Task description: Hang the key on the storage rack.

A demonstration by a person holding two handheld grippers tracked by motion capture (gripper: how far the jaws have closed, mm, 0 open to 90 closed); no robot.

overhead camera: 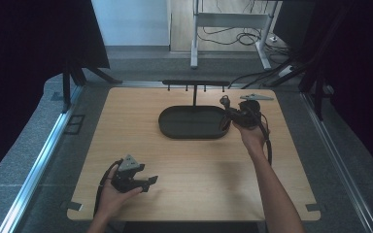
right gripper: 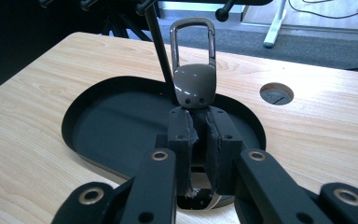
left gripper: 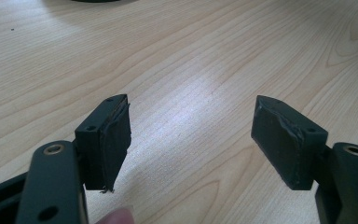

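keyring (right gripper: 194, 70) above tray (right gripper: 98, 135), rack (overhead camera: 194, 83) behind

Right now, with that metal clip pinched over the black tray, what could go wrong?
1. The right gripper pinches the clip only by its lower end, so the clip might twist or slip into the tray.
2. The rack's thin post stands just beside the clip; a sideways move could knock it.
3. The hooks on the rack look small, so threading the clip's loop on one could miss.
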